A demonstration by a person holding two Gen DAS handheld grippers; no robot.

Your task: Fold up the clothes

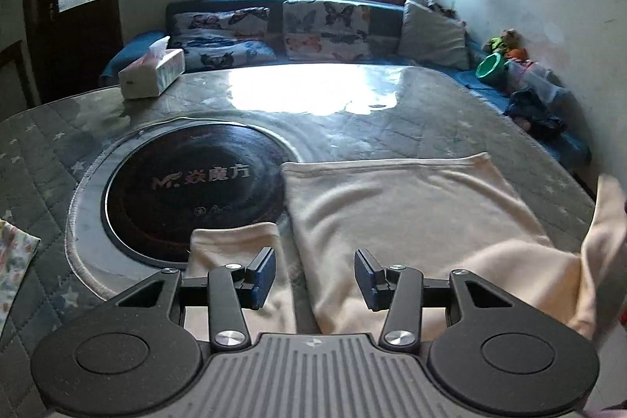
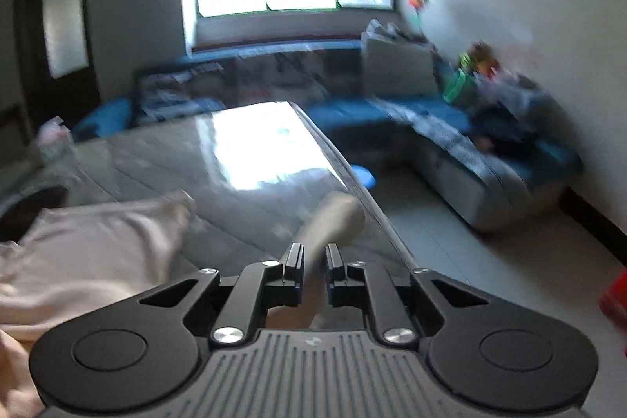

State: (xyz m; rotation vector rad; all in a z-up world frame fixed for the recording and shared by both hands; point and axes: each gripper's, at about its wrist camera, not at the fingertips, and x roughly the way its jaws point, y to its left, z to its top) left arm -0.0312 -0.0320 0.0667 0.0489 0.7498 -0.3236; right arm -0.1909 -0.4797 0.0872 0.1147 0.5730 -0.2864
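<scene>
Garment (image 1: 411, 206): cream, soft, light; lies right of the round hob (image 1: 188, 183); best taken by its edges.
Left gripper (image 1: 314, 279): jaws apart, holding nothing.
Right gripper (image 2: 314, 263): nearly closed, pinching a sleeve (image 2: 333, 218).

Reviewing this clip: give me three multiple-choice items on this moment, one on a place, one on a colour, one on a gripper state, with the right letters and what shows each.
1. Where does the tissue box stand?
A. on the far left part of the table
B. on the sofa
C. on the black round plate

2. What colour is the garment spread on the table?
A. dark blue
B. cream
C. red

3. How does the right gripper stand?
A. wide open over bare table
C. out of view
B. closed on a cream sleeve

Answers:
1 A: in the left wrist view the box sits on the tabletop, beyond the black round plate.
2 B: the cloth is pale cream in both views.
3 B: in the right wrist view the sleeve runs between the nearly closed fingers.
</scene>
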